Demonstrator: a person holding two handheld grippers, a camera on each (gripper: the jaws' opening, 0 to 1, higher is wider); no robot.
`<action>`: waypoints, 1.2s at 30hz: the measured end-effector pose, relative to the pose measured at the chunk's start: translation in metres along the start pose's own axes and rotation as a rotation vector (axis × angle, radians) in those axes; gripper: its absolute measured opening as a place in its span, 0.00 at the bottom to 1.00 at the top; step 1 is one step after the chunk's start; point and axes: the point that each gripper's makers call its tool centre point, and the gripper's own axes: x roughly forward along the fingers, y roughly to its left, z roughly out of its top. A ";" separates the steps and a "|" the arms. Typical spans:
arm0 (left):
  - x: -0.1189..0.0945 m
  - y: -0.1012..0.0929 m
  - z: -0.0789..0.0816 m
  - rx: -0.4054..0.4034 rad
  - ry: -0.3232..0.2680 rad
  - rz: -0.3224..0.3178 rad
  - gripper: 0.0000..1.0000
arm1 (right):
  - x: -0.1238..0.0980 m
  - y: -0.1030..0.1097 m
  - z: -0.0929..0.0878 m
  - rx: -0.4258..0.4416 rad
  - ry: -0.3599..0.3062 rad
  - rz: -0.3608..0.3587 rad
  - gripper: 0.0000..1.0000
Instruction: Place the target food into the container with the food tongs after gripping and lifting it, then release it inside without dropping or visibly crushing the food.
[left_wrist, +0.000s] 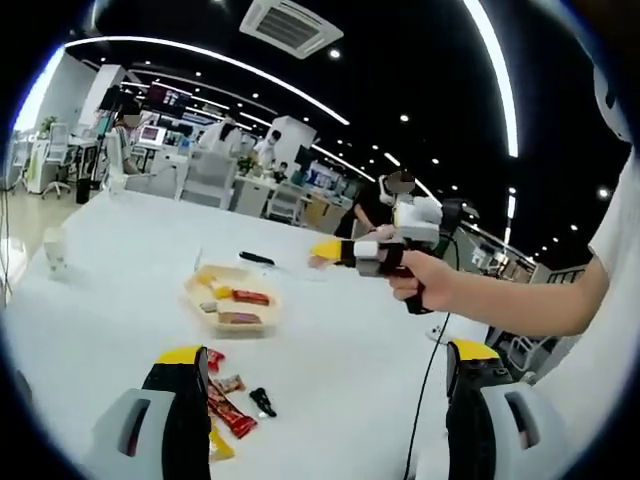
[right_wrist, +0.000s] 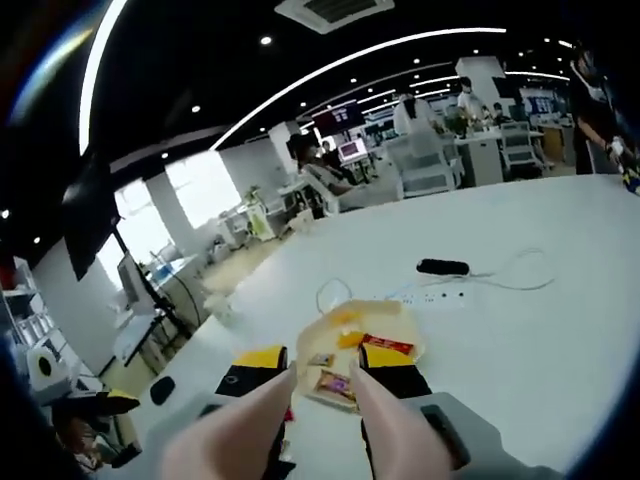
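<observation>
1. The left gripper (left_wrist: 325, 375) stood with its jaws wide apart, gripping nothing.
2. Wrapped snack bars (left_wrist: 228, 405) lay on the white table (left_wrist: 340, 340) at 7 o'clock, beside its left jaw.
3. The container (left_wrist: 232, 300) sat farther off at 10 o'clock, holding several food packets (left_wrist: 250, 297).
4. The right gripper (left_wrist: 322, 252), in a hand (left_wrist: 425, 278), hovered beyond at 12 o'clock.
5. In the right gripper view, the right gripper (right_wrist: 324, 375) was held narrowly parted, empty, above the container (right_wrist: 400, 325).

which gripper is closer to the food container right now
Right. The right gripper hangs just above the container, its fingers framing it. The left gripper sits further back, with the loose snack packets between it and the container.
</observation>
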 end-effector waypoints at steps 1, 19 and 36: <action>0.001 0.002 -0.002 0.014 0.016 -0.001 0.99 | -0.002 0.002 0.000 -0.008 0.000 -0.001 0.28; -0.018 0.032 0.005 0.011 -0.025 -0.075 0.99 | -0.012 0.015 -0.030 -0.031 -0.009 -0.091 0.29; -0.014 0.042 -0.002 -0.017 -0.057 0.012 0.99 | 0.015 0.044 -0.043 -0.082 0.050 0.014 0.29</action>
